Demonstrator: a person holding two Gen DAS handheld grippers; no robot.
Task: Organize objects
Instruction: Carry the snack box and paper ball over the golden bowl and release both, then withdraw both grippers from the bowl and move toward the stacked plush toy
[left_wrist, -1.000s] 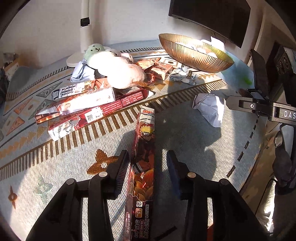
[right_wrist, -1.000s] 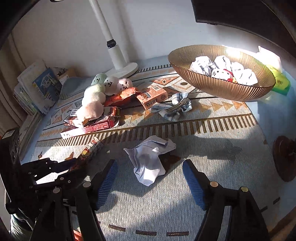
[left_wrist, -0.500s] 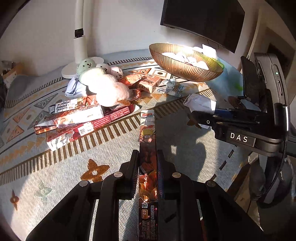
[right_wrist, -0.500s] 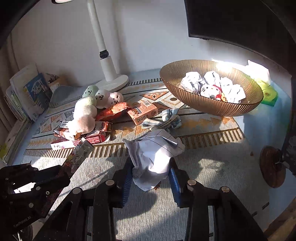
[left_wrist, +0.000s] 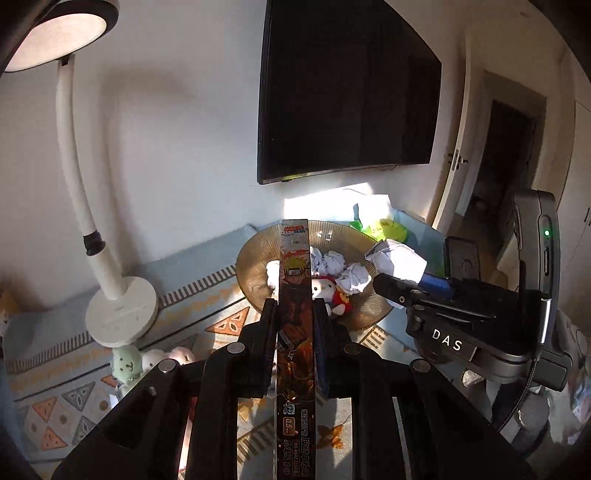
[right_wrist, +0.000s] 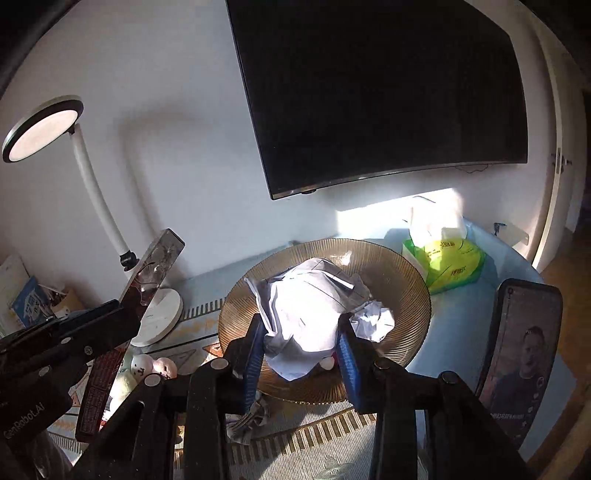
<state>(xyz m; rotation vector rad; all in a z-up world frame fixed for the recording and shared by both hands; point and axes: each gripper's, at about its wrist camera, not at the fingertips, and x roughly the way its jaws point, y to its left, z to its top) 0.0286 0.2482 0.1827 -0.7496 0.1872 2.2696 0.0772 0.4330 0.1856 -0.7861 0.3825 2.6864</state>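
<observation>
Both loads are now lifted off the rug: the left gripper (left_wrist: 295, 314) is clamped on the long box (left_wrist: 295, 295), the right gripper (right_wrist: 301, 341) on crumpled paper (right_wrist: 306, 310), ready for the far bowl (right_wrist: 406, 291).

the long card box (left_wrist: 295, 332) runs off the bottom edge; crumpled paper (right_wrist: 306, 314) hides much of the bowl's (right_wrist: 406, 295) contents.

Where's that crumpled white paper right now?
In the right wrist view, the crumpled white paper sits clamped in the right gripper, in front of the ribbed golden bowl.
</observation>
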